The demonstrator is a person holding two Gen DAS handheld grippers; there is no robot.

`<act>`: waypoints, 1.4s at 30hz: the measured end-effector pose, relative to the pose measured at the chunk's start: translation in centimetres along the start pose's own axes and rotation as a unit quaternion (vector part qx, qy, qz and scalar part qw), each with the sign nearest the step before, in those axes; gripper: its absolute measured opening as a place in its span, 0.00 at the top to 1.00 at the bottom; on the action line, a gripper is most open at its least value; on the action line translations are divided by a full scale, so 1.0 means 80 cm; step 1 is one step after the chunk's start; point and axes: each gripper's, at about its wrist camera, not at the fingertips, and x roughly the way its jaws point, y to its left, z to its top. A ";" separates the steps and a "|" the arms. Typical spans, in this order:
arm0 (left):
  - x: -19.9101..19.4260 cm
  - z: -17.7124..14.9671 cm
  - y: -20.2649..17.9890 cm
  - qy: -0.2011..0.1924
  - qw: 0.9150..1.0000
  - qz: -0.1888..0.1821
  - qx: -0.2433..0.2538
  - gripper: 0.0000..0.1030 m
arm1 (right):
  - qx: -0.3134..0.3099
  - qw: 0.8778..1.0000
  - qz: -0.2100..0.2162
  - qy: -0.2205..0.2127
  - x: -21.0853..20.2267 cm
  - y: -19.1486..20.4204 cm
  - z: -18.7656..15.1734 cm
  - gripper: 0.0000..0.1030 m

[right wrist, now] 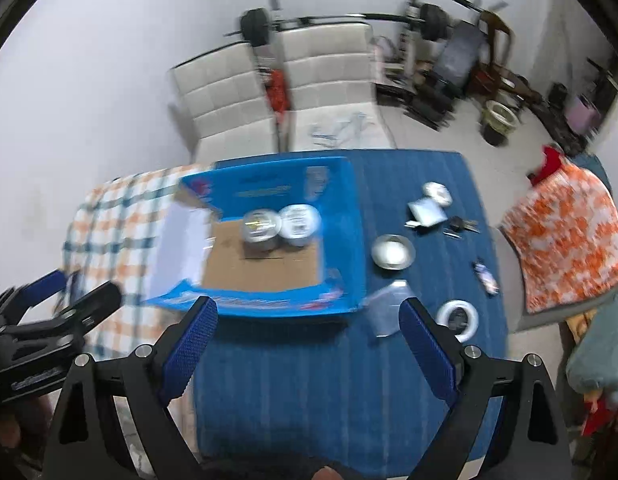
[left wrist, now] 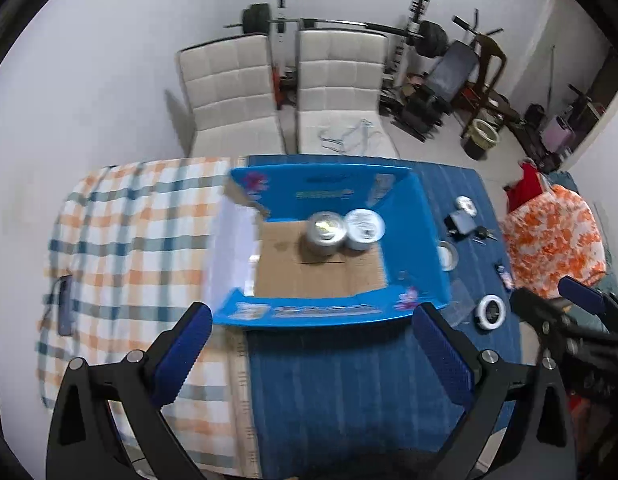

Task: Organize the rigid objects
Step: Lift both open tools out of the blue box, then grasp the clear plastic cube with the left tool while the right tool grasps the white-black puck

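Both pairs of tongs are spread wide and hold nothing: the left tongs [left wrist: 311, 354] hang over the near edge of the blue box [left wrist: 329, 312], while the right tongs [right wrist: 309, 350] hover just to the right of that, above the bare blue cloth [right wrist: 309, 380]. What the next pick turns on, I'd say, is that the loose things all lie forward and to the right of the box, on the right tongs' side. The white ring [right wrist: 457, 316] sits closest, just beyond the right tongs' right finger, with a clear plastic packet [right wrist: 389, 312] between the fingers and a little ahead of them. Further out are a round metal dish [right wrist: 392, 251], a small dark tube [right wrist: 485, 277] lying lengthways away from the person, a bunch of keys [right wrist: 461, 226], a flat card-like item [right wrist: 427, 212] and a white roll [right wrist: 437, 192]. So the right hand looks the nearer one for any of these, and the box is then a short carry to the left. Inside the box, at its far end, stand a silver tin [left wrist: 325, 234] and a white tub [left wrist: 364, 229], touching or nearly so. The surface wears the blue cloth on the right and a checked cloth [left wrist: 129, 240] on the left, where a dark phone-like object [left wrist: 65, 308] lies. Beyond are two pale chairs [left wrist: 237, 88], a barbell rack [left wrist: 349, 28] and an orange-patterned cloth [left wrist: 553, 236].
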 end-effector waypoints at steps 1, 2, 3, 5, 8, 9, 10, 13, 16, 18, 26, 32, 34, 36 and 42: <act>0.011 0.004 -0.017 0.006 1.000 -0.008 0.005 0.00 | 0.016 1.000 -0.010 0.005 0.008 -0.026 0.005 0.08; 0.023 0.007 -0.035 0.014 1.000 -0.017 0.011 0.00 | 0.032 0.999 -0.020 0.009 0.017 -0.053 0.010 0.08; 0.034 0.009 -0.050 0.020 0.999 -0.022 0.018 0.00 | 0.048 0.998 -0.035 0.014 0.028 -0.081 0.014 0.08; 0.068 0.008 -0.094 0.043 0.998 -0.029 0.041 0.00 | 0.078 0.995 -0.057 0.031 0.055 -0.135 0.016 0.08; 0.120 -0.006 -0.156 0.073 0.994 -0.027 0.077 0.00 | 0.113 0.988 -0.063 0.083 0.113 -0.212 0.009 0.08; 0.134 -0.012 -0.171 0.081 0.993 -0.023 0.087 0.00 | 0.121 0.986 -0.065 0.095 0.129 -0.228 0.007 0.08; 0.154 -0.020 -0.192 0.092 0.990 -0.019 0.102 0.00 | 0.131 0.982 -0.069 0.121 0.156 -0.252 -0.001 0.08; 0.202 -0.044 -0.242 0.127 0.978 -0.026 0.160 0.00 | 0.145 0.975 -0.064 0.154 0.200 -0.294 -0.019 0.08; 0.242 -0.056 -0.283 0.164 0.960 -0.031 0.225 0.00 | 0.154 0.972 -0.053 0.167 0.220 -0.326 -0.031 0.08; 0.264 -0.057 -0.299 0.176 0.951 0.001 0.256 0.00 | 0.149 0.971 -0.057 0.178 0.236 -0.337 -0.037 0.08; 0.255 -0.041 -0.328 0.173 0.939 0.025 0.296 0.00 | 0.155 0.968 -0.041 0.194 0.270 -0.350 -0.043 0.08; 0.279 -0.052 -0.352 0.212 0.918 0.002 0.334 0.00 | 0.168 0.966 -0.040 0.193 0.274 -0.362 -0.040 0.09; 0.295 -0.060 -0.342 0.233 0.920 0.000 0.315 0.01 | 0.164 0.965 -0.046 0.199 0.279 -0.362 -0.044 0.09; 0.305 -0.064 -0.336 0.241 0.919 -0.002 0.312 0.01 | 0.168 0.964 -0.042 0.203 0.282 -0.364 -0.048 0.09; 0.341 -0.067 -0.361 0.273 0.885 0.051 0.373 0.01 | 0.156 0.961 -0.041 0.225 0.304 -0.363 -0.059 0.09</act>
